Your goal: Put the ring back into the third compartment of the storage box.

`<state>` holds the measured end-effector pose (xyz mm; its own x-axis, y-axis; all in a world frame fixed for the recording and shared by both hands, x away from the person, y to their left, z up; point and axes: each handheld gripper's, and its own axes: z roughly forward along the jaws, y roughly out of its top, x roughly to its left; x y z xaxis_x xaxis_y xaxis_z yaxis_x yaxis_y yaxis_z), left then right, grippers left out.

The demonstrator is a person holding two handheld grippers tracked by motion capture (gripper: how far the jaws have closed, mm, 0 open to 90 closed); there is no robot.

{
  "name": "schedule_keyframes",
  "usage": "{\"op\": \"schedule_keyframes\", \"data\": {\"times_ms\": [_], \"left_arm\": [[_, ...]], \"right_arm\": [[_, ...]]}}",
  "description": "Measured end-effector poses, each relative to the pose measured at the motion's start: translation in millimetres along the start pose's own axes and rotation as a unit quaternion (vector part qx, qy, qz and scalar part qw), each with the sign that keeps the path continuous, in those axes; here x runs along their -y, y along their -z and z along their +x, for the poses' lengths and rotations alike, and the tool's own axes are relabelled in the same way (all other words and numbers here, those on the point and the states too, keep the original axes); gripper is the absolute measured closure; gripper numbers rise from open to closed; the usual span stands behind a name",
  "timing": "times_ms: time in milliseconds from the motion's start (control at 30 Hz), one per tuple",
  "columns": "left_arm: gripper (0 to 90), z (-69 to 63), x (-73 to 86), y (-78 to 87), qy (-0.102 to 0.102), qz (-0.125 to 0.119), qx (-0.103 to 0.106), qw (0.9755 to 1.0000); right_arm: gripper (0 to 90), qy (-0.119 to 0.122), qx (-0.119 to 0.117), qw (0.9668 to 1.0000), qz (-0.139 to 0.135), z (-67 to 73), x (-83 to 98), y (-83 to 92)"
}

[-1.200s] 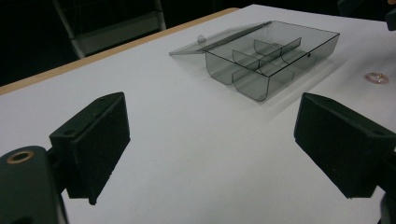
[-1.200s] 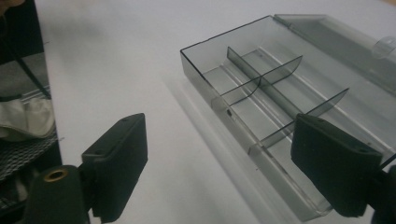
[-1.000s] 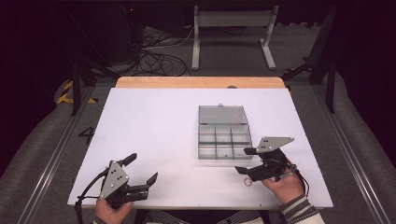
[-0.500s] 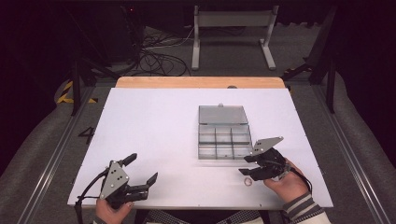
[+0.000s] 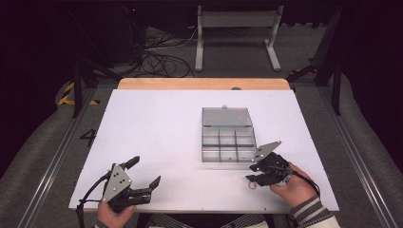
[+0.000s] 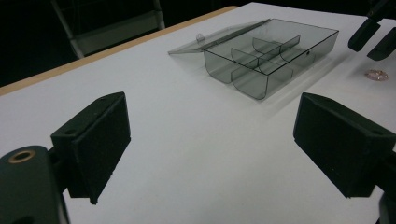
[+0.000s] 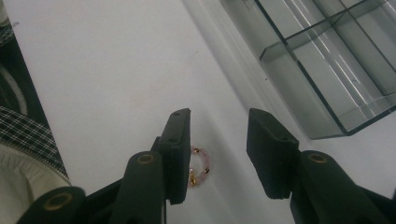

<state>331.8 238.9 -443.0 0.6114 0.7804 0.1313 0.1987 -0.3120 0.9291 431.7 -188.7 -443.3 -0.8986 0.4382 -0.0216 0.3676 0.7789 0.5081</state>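
Bracelet (image 7: 200, 168) of pink beads lies on the table (image 5: 157, 123) near its front edge, between the right gripper (image 7: 218, 140)'s closing jaws, beside the left pad, unclamped.

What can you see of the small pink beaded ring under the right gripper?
The small pink beaded ring is a loop of pale pink beads with gold ones between. It lies flat on the white table, just short of the clear compartment box, not touching it. The right gripper has been closing around it; the left jaw hides part of it, and contact is unclear.
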Motion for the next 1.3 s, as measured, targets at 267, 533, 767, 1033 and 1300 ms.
{"op": "schedule_keyframes", "data": {"times_ms": [267,533,767,1033,1300], "left_arm": [[11.6,0.0,0.0,0.0,0.0,0.0,0.001,1.0],[11.6,-0.1,0.1,0.0,0.0,0.0,0.001,1.0],[11.6,0.2,0.0,0.0,-0.002,0.001,0.001,1.0],[11.6,-0.2,0.1,-0.4,-0.001,0.003,0.003,1.0],[11.6,-0.5,0.4,-1.0,0.0,0.005,0.003,1.0]], "right_arm": [[69.2,0.013,-0.008,0.9995,0.028,1.3,-0.2,-5.5],[72.2,0.021,-0.008,0.9986,0.047,1.0,0.6,-10.3],[75.0,0.024,-0.01,0.998,0.058,0.1,2.3,-14.5],[79.4,0.021,-0.013,0.9975,0.067,0.5,5.5,-17.8],[87.0,0.02,-0.015,0.9975,0.066,0.8,5.8,-18.0]]}}
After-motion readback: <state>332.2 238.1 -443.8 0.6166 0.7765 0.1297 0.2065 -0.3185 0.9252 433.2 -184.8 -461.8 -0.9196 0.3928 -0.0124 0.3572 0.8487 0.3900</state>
